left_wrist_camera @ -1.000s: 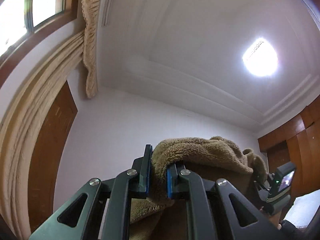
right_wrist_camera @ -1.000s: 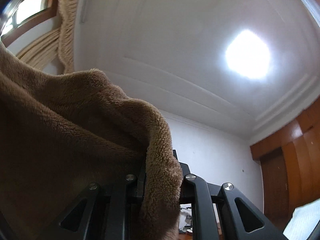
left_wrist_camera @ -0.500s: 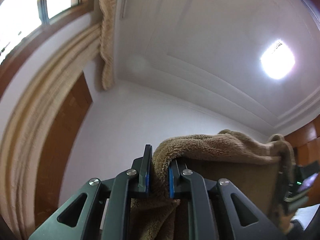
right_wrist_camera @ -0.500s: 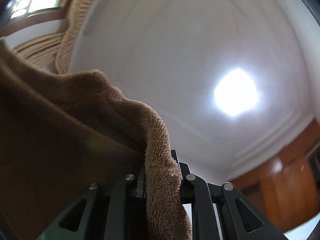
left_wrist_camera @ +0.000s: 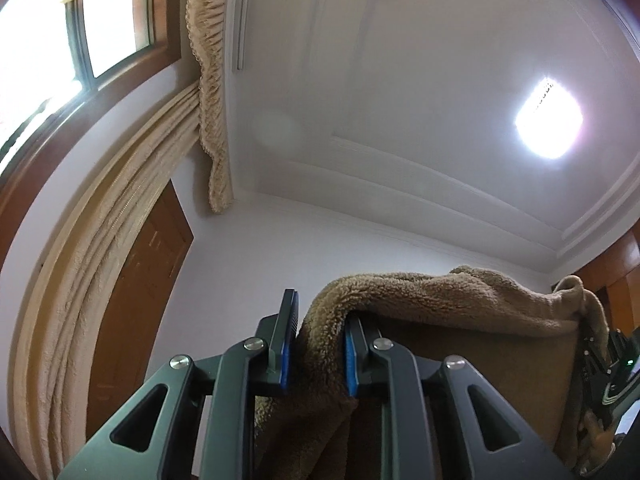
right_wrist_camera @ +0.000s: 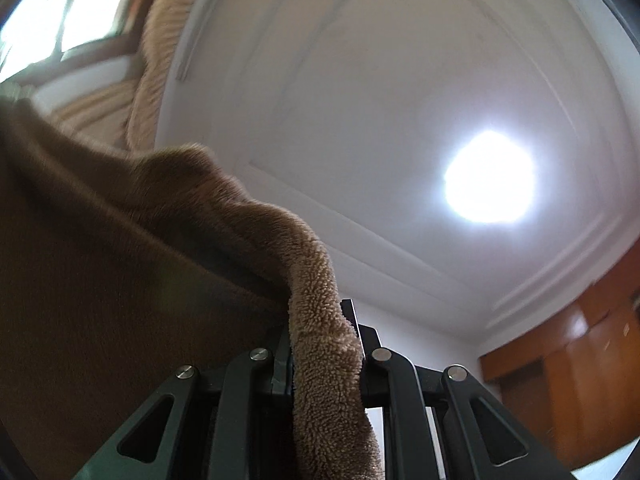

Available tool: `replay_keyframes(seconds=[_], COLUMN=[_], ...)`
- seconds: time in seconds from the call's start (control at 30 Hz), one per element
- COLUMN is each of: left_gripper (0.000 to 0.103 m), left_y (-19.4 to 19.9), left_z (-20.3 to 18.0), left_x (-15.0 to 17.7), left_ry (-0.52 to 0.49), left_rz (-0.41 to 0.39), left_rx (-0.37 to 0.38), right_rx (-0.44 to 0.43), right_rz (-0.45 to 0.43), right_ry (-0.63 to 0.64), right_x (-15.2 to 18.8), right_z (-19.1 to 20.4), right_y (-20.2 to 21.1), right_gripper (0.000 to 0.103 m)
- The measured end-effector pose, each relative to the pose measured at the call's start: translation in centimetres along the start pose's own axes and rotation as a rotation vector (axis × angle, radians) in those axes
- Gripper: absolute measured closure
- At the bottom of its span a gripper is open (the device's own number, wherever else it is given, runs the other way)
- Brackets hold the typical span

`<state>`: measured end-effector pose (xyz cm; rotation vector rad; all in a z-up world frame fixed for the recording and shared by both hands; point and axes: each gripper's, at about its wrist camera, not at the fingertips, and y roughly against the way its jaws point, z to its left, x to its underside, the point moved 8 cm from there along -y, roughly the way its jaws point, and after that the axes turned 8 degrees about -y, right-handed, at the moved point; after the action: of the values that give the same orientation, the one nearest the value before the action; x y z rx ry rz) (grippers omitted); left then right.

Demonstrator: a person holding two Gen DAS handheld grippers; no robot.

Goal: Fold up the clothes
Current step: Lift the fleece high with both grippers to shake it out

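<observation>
Left claw (left_wrist_camera: 316, 344) just loosening, right claw (right_wrist_camera: 320, 354) clenching fleece garment (left_wrist_camera: 440, 296), seemingly stretched sideways.

A: What was lost in the right wrist view?
B: The window (right_wrist_camera: 80, 36) and curtain (right_wrist_camera: 156, 64) at ten o'clock were smeared by blur. The brown fleece garment (right_wrist_camera: 120, 280) ran off the frame at nine o'clock.
A: And the left wrist view?
B: The fleece hid most of the right gripper (left_wrist_camera: 612, 368) at four o'clock.

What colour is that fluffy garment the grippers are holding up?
The fleece garment is tan brown, clearest in the left wrist view.
</observation>
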<state>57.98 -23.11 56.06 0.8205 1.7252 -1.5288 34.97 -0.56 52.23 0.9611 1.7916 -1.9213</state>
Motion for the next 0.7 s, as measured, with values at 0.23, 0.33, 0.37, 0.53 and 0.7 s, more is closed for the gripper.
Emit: replay_keyframes(seconds=[0.23, 0.33, 0.37, 0.53, 0.7], left_gripper=[0.071, 0.068, 0.068, 0.068, 0.068], left_y=[2.5, 2.0, 1.5, -3.7, -8.1], left_z=[0.3, 0.5, 0.4, -0.5, -0.7], left_x=[-2.8, -3.1, -2.9, 3.2, 13.6], left_ry=[-0.051, -0.09, -0.104, -0.17, -0.232], left_rz=[-0.081, -0.071, -0.056, 0.134, 0.334], left_rx=[-0.056, -0.081, -0.088, -0.083, -0.102], right_rx=[-0.023, -0.023, -0.017, -0.023, -0.055], right_rz=[-0.096, -0.08, -0.075, 0.033, 0.229], right_ry=[-0.028, 0.033, 0.058, 0.174, 0.303], right_x=[-5.5, -5.5, -5.0, -0.9, 9.3], right_z=[-1.1, -0.1, 0.6, 4.0, 8.5], right_y=[3.7, 3.2, 2.8, -0.3, -2.6], right_gripper=[0.087, 0.087, 0.087, 0.087, 0.086])
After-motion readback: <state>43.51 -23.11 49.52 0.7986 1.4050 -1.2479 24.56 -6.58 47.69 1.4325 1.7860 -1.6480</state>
